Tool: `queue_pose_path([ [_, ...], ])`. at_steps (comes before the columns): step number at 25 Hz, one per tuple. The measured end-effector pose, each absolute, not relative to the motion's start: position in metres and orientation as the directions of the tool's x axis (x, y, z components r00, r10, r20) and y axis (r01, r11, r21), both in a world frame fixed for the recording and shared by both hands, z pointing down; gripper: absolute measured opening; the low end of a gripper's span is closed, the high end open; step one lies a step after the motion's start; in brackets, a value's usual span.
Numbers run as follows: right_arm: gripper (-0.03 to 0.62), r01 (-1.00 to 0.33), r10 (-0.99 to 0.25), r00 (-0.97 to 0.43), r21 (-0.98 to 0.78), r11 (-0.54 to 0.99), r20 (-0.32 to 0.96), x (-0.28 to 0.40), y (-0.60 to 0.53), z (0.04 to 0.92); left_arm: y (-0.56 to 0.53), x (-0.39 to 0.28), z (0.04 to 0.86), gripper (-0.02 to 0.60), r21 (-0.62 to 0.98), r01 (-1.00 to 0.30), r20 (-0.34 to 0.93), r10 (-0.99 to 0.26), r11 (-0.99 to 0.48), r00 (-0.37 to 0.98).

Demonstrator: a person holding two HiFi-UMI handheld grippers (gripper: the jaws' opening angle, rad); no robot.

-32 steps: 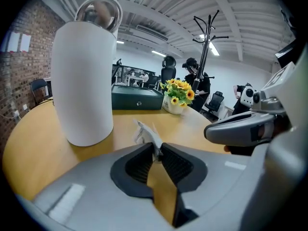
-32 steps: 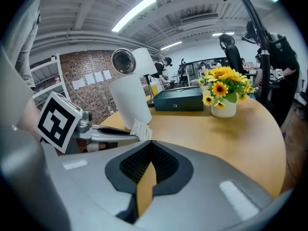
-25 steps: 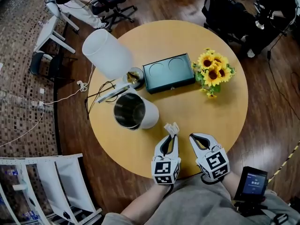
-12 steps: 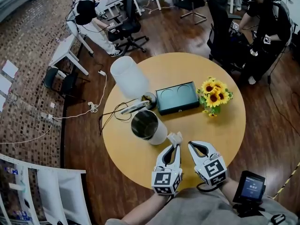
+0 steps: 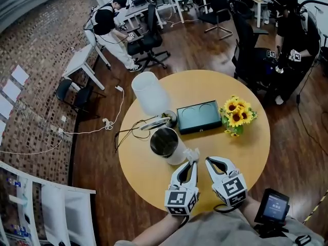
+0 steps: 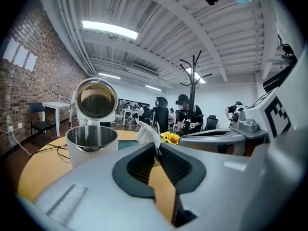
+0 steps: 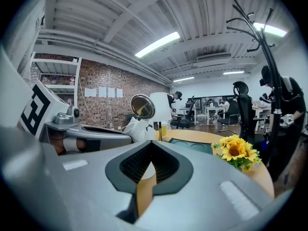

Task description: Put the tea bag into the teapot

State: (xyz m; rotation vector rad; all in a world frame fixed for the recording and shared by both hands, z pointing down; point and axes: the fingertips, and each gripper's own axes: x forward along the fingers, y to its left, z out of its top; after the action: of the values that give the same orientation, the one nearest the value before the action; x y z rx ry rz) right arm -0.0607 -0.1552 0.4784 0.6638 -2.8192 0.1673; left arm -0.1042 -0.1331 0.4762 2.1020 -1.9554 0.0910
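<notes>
The white teapot stands open on the round wooden table, steel inside showing, its lid tipped back. My left gripper hangs just right of the pot, shut on the white tea bag; its jaws have just been closing a little further with the bag between them. In the left gripper view the tea bag sticks up from the gripper, with the teapot ahead to the left. My right gripper is beside it, shut and empty, its tips together.
A dark green tray lies behind the pot, with sunflowers at its right. A tall white cylinder and a black cable are at the table's back left. Office chairs and people stand beyond the table.
Both grippers have risen above the table with the tea bag still in the left one. The view has pulled back, so the table looks smaller and more of the room shows.
</notes>
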Motion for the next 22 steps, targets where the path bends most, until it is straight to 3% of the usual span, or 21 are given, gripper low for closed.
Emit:
queue_pose_path([
  [14,0.008,-0.300,-0.281,-0.941,-0.080,0.951,0.189,-0.116,-0.149,0.449,-0.114,-0.152,0.450,0.028,0.097,-0.988,0.220,-0.971,0.117,-0.093],
  [22,0.008,-0.326,-0.309,-0.931,-0.062,0.943,0.192,-0.161,-0.149,0.461,-0.119,-0.194,0.463,0.028,0.124,-0.989,0.197,-0.978,0.085,-0.059],
])
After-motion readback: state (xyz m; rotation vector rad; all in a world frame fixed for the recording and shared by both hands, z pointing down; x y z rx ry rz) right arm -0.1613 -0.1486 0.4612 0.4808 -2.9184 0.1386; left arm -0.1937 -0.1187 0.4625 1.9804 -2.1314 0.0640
